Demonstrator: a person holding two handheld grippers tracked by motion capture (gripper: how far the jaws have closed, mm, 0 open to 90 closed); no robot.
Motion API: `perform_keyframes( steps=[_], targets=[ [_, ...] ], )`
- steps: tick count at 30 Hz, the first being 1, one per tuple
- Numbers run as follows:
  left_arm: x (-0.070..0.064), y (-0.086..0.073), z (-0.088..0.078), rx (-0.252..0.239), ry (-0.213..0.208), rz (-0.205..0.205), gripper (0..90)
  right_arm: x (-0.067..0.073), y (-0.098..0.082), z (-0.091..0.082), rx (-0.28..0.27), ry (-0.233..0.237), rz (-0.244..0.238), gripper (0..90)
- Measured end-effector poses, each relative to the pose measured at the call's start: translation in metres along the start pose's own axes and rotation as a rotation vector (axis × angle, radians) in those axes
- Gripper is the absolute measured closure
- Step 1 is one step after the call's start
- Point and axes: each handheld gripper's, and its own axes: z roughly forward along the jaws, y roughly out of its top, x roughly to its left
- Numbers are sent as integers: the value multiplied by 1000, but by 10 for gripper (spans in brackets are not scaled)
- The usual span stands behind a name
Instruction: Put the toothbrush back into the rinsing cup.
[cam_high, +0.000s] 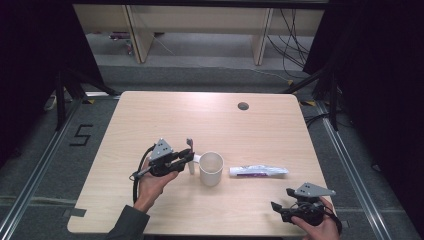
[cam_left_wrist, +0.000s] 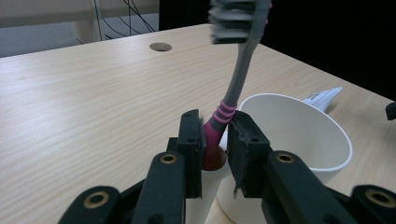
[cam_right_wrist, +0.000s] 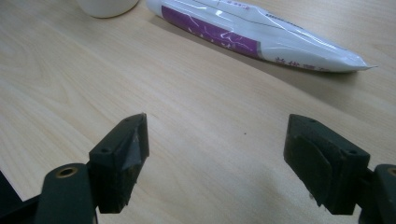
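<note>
Pale wood worktop (cam_high: 150, 115) under both my tools. My left tool (cam_left_wrist: 215, 140) has its jaws narrowly apart around the pink-and-grey toothbrush (cam_left_wrist: 236, 74), which stands upright just beside the white paper cup (cam_left_wrist: 299, 126); I cannot tell if the pads press it. My right tool (cam_right_wrist: 217, 149) gapes wide, holding nothing. The white-and-purple tube (cam_right_wrist: 261, 35) lies near it, its print too blurred to read.
</note>
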Motion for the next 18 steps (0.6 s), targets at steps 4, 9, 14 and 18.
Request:
perform_keyframes(
  steps=[4,9,14,18],
  targets=[
    [0,3,-3,-18,25,-22,572,-1,0,0,-3,-2,-8,230],
    [-2,8,-11,-44,35,-43,437,-1,0,0,-12,-1,-1,229],
    [-10,13,-21,-38,33,-52,365,-3,0,0,-20,-8,-23,229],
    [-14,12,-28,-17,29,-48,326,-4,0,0,-19,-11,-17,229]
  ],
)
